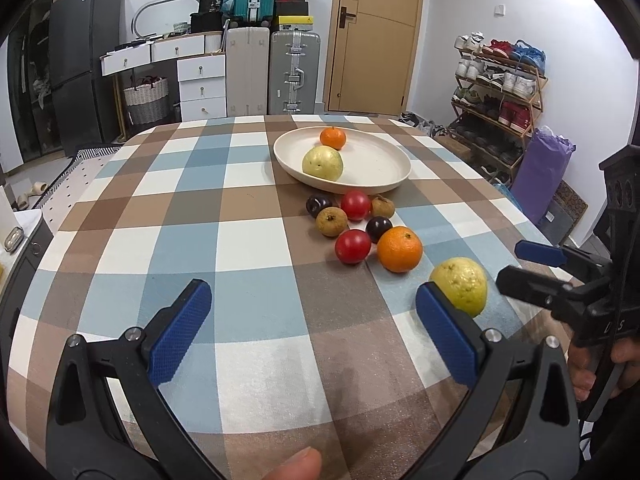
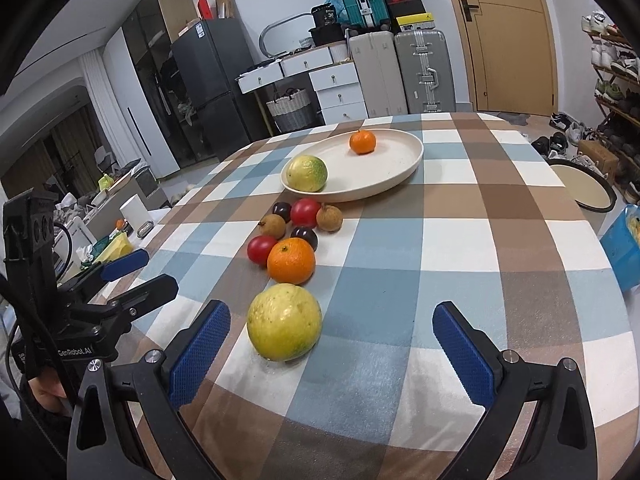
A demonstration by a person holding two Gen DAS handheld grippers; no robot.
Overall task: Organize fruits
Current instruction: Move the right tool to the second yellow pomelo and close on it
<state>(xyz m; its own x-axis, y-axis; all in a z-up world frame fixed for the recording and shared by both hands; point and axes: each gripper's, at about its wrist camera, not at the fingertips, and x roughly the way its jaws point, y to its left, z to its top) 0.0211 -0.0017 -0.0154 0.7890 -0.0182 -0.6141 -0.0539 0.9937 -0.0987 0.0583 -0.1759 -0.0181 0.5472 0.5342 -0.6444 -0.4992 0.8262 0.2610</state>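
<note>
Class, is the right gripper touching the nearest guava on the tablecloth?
Apart. In the right wrist view the guava lies between the open jaws of the right gripper, with checked tablecloth visible between the fruit and each pad.

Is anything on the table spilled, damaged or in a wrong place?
Nothing is spilled or broken. Only the sorting is unfinished: the plate holds one guava and one small orange, while the other fruits lie on the cloth, with a second guava nearest the open right gripper.

My table's checked cloth point(image 2: 460, 240) carries a cream plate point(image 2: 404, 172) and loose fruit point(image 2: 291, 261) (nine pieces, clustered).
</note>
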